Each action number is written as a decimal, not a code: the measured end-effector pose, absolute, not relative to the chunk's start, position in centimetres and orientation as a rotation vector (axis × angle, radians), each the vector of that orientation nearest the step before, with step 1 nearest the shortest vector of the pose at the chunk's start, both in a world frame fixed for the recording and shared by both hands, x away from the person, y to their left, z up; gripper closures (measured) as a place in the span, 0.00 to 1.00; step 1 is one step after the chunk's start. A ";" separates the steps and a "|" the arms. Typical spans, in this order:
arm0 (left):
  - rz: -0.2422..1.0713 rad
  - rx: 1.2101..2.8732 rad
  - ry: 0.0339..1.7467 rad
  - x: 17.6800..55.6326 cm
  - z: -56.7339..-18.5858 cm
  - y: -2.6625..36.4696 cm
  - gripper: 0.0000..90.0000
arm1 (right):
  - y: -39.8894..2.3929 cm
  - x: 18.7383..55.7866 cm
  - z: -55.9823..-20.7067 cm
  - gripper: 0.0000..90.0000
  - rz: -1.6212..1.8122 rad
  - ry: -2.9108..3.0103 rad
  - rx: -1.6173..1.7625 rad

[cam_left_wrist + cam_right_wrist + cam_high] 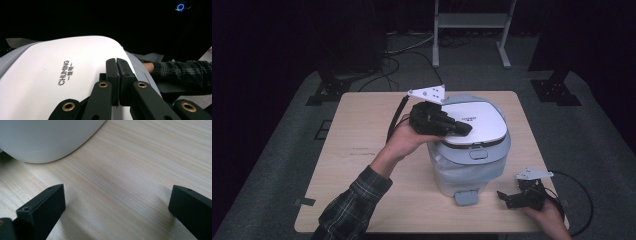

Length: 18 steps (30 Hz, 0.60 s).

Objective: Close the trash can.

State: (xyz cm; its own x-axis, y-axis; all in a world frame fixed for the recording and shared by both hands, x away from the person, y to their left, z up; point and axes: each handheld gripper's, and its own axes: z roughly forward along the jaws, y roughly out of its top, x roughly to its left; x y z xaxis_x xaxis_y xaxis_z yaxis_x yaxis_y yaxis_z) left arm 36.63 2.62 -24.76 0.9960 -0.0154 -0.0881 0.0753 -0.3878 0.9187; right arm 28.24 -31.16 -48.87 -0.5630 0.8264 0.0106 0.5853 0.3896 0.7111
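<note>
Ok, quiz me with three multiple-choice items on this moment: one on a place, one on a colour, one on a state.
1. Where is the left tool?
A. on the white and grey lidded bin
B. on the floor
C. beside the right tool

2. What colour is the bin's lid panel?
A. red
B. white
C. green

3. How do the right tool's jaws stand?
A. shut
B. clamped on the bin
C. open

Answers: 1 A, the tool rests on the lid; 2 B, white with CHUMING lettering; 3 C, bare light wooden table shows between them.
</note>
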 end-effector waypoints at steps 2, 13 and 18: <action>-0.092 1.976 0.042 36.5 -24.7 2.4 0.99 | -31.2 28.2 -48.9 0.00 0.971 2.308 1.227; -0.095 2.040 0.019 35.7 -25.1 0.8 1.00 | -31.2 28.2 -48.9 0.00 0.971 2.308 1.226; -0.099 2.047 0.018 35.4 -25.2 0.5 1.00 | -31.2 28.2 -48.9 0.00 0.971 2.308 1.227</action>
State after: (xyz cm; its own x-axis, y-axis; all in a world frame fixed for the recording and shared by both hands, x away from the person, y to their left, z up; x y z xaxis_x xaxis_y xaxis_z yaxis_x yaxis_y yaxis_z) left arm 35.43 0.54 -25.15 0.9965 -0.0299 -0.0783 0.0558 -0.4608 0.8857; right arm 28.23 -31.16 -48.87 -0.5631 0.8263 0.0106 0.5853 0.3897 0.7111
